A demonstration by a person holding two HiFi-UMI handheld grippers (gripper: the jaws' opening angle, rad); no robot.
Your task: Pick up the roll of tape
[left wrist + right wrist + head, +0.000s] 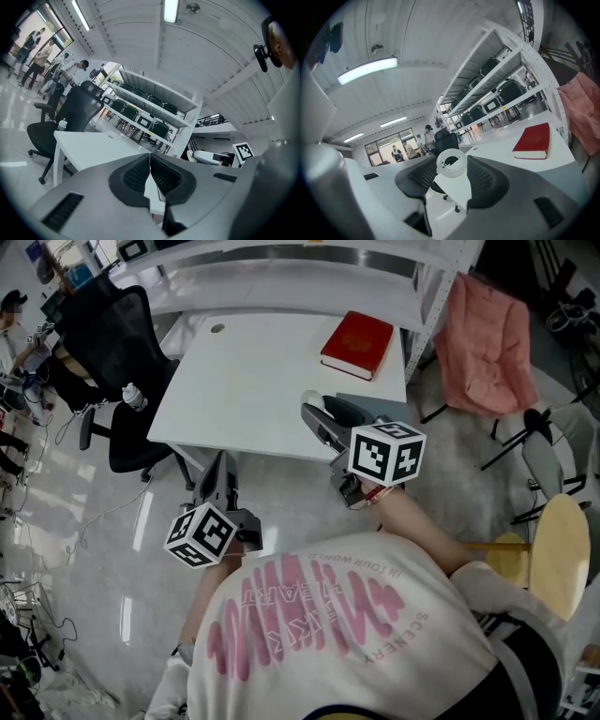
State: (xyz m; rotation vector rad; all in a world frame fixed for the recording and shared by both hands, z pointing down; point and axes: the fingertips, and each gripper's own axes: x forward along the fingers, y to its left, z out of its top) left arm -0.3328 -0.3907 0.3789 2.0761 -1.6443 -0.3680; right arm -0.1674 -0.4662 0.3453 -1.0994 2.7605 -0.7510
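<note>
The roll of tape (451, 163) is a pale, see-through ring. My right gripper (451, 172) is shut on it, its dark pads pressing the ring's two sides. In the head view the tape (312, 399) shows white at the tips of the right gripper (326, 415), held over the near edge of the white table (246, 381). My left gripper (218, 468) hangs lower and to the left, in front of the table. Its jaws (150, 165) are pressed together with nothing between them.
A red book (357, 343) lies at the table's far right corner. A black office chair (111, 357) with a bottle (134, 397) on its seat stands to the left. A pink cloth (484, 341) drapes a chair on the right, near a wooden stool (559, 557). Metal shelving (281, 263) runs behind.
</note>
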